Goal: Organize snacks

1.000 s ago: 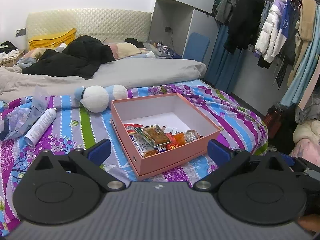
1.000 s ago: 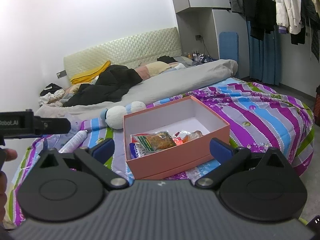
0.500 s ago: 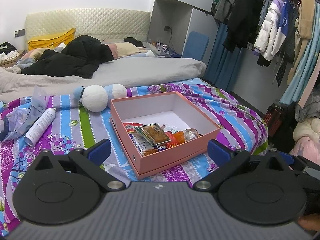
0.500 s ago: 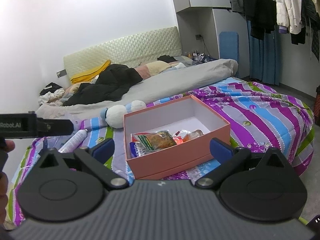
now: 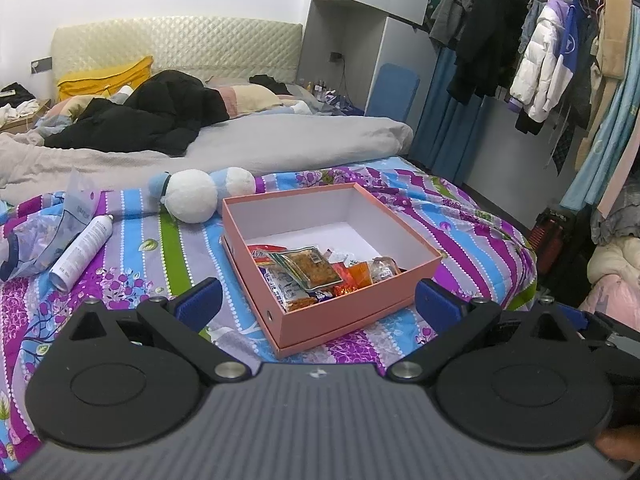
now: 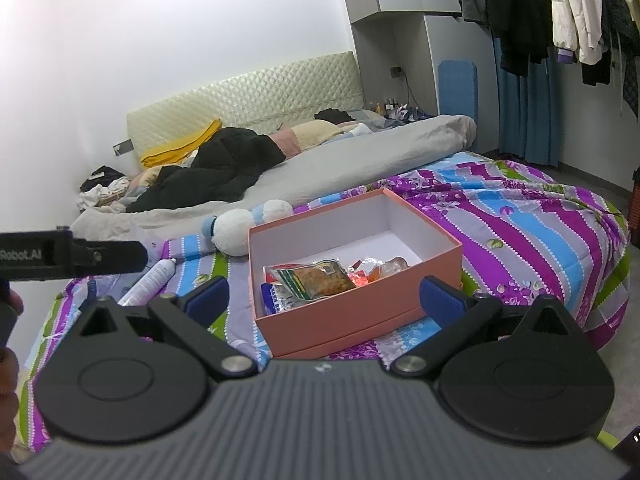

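A pink cardboard box (image 5: 352,312) sits open at the centre of both frames on a bed (image 5: 132,248) with a striped floral cover, a jumble of snack packets (image 5: 308,272) heaped at its near end and its far half bare white. The left claw (image 5: 316,304) and right claw (image 6: 324,296) hover before it, spread wide and holding nothing. A white spray can (image 5: 80,252) and a plush toy (image 5: 200,196) lie at left.

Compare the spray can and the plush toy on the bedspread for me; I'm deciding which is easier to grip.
The spray can is a slim, rigid white cylinder with printed text; the plush toy is bulky, soft-looking, white with pale blue ends. The can lies nearer the camera, left of the pink box; the toy lies by the box's far corner. Both lie on their sides on the striped bedspread, outside the box.
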A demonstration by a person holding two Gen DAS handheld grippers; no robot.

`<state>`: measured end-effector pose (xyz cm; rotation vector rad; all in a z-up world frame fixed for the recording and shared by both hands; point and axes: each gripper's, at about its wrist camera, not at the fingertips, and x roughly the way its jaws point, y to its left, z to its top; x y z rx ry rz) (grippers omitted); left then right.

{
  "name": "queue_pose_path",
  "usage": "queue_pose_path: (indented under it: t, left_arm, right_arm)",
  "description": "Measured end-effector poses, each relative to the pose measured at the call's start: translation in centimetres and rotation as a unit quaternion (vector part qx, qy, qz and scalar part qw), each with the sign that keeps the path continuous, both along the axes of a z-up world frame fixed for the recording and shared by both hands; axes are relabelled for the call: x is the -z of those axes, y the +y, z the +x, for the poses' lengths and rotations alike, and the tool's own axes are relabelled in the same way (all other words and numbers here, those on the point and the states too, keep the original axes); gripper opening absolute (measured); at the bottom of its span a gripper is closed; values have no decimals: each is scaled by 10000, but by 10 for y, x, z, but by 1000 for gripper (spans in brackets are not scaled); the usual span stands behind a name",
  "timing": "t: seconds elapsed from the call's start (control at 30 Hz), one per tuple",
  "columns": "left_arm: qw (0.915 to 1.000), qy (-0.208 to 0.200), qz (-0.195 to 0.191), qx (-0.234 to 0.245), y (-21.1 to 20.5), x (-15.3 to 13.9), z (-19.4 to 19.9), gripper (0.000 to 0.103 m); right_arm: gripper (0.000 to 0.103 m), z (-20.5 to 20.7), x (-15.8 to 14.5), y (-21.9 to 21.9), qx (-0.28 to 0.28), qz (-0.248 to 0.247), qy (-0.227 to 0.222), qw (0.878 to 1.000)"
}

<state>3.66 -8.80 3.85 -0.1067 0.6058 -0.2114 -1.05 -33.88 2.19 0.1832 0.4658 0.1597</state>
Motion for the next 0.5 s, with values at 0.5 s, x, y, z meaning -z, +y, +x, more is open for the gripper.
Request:
queue_pose_path:
  t: [0.5]
  left_arm:
    - [10000,-17,11,0,1,-1,-4,103]
  right_arm:
    - [103,0,0,0,9,-1,7,10000]
